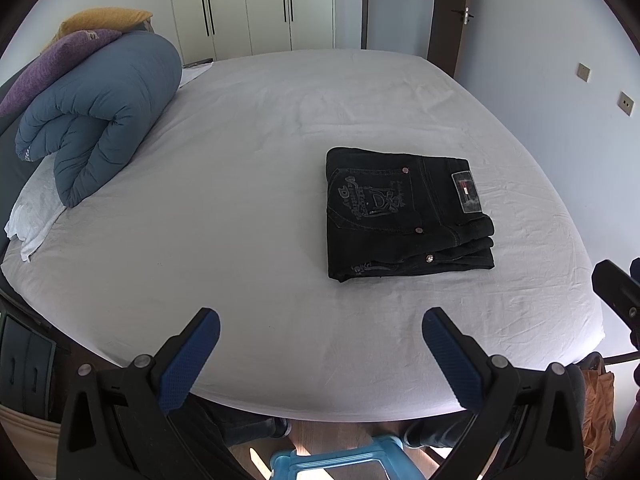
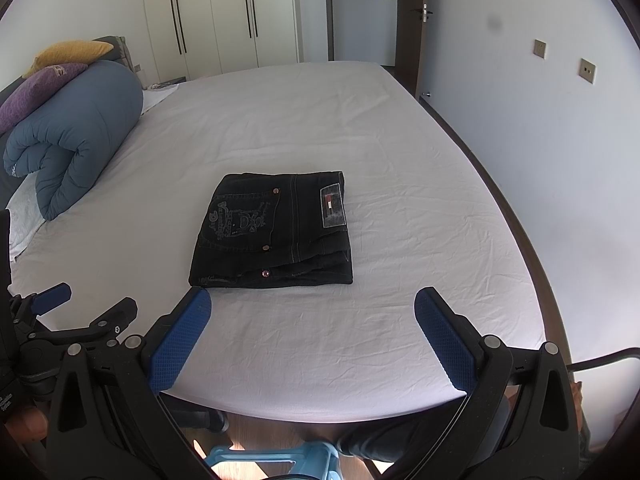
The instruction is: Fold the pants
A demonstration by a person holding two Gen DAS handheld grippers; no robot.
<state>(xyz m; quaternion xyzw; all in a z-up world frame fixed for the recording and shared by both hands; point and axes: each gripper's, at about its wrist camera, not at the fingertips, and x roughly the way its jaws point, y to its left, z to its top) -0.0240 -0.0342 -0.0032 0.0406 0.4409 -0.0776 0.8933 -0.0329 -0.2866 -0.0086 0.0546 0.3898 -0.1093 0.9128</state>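
Black jeans (image 1: 404,216) lie folded into a compact rectangle on the white bed sheet (image 1: 248,208), back pocket embroidery and waistband patch facing up. In the right wrist view the same pants (image 2: 276,232) sit just beyond my fingers. My left gripper (image 1: 320,344) hangs open over the bed's near edge, to the left of and short of the pants, holding nothing. My right gripper (image 2: 312,324) is open too, empty, its blue pads spread wide just in front of the pants' near edge. The left gripper's body (image 2: 80,320) shows at the lower left of the right wrist view.
A rolled blue duvet (image 1: 100,116) with purple (image 1: 60,60) and yellow pillows (image 1: 104,20) lies at the bed's left end. Wardrobe doors (image 1: 248,4) stand behind, a wall (image 1: 560,80) runs along the right. A light blue stool (image 1: 340,460) and a person's legs are below the bed edge.
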